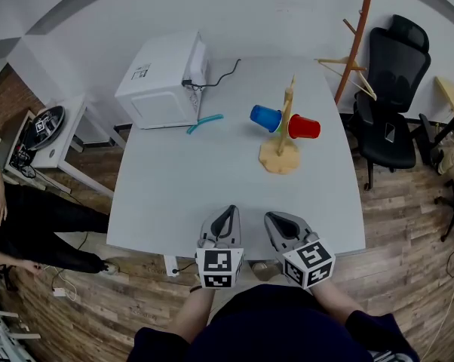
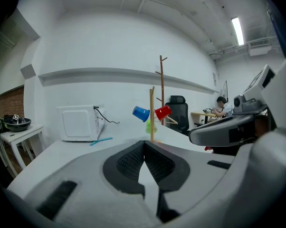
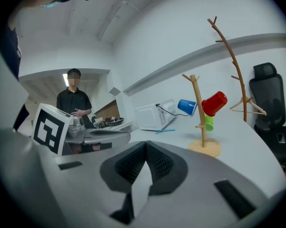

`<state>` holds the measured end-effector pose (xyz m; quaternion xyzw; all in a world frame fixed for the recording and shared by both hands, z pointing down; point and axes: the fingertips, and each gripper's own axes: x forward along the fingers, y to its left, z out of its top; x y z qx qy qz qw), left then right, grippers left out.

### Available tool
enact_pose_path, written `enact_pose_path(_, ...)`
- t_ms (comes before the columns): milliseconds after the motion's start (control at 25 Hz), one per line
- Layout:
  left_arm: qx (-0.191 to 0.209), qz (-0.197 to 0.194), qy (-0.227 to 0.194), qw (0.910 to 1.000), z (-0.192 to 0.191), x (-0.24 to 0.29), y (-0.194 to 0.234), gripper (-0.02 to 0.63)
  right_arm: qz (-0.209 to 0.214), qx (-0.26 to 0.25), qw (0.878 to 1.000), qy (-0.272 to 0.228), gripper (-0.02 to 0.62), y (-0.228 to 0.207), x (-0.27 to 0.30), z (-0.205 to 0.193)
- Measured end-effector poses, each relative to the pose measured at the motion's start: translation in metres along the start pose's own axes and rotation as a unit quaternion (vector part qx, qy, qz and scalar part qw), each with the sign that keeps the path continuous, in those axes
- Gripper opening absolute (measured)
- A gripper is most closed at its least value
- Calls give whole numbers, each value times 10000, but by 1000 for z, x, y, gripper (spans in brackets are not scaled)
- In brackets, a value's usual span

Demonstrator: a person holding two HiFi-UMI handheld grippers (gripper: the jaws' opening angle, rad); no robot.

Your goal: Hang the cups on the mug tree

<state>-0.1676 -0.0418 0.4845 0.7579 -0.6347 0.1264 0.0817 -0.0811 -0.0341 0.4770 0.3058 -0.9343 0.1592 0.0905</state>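
Head view has the left gripper (image 1: 225, 211) and right gripper (image 1: 276, 219) side by side at the near edge of the table (image 1: 174, 194), both pointing toward the far side, close together but apart. Left gripper view shows its jaws closed tip to tip with nothing between them, and right gripper view shows the same for the right: pads meeting at the front, empty. Each gripper's marker cube sits at its near end, just over the person's forearms. Well apart from both grippers, on the far right part of the table, stands the mug tree (image 1: 285, 127), a wooden stem on a round base. A blue cup (image 1: 265, 117) hangs tilted on its left side and a red cup (image 1: 304, 127) hangs tilted on its right, both high on the stem. Right gripper view also shows a green cup (image 3: 209, 122) on the tree, just below the red one and partly hidden by the stem. At the far left of the table sits a white microwave (image 1: 161, 81), with a teal stick (image 1: 204, 123) lying just to its right. Beyond the table's right edge are a wooden coat stand (image 1: 357, 36) and a black chair (image 1: 393, 89); a person (image 1: 16, 217) stands off to the left on the wood floor
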Motion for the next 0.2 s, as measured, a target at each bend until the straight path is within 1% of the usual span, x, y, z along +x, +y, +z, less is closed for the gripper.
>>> enact_pose_path(200, -43, 21, -3, 10000, -2, 3, -1, 20, -66, -57, 9999, -63, 29, -5, -2, 2)
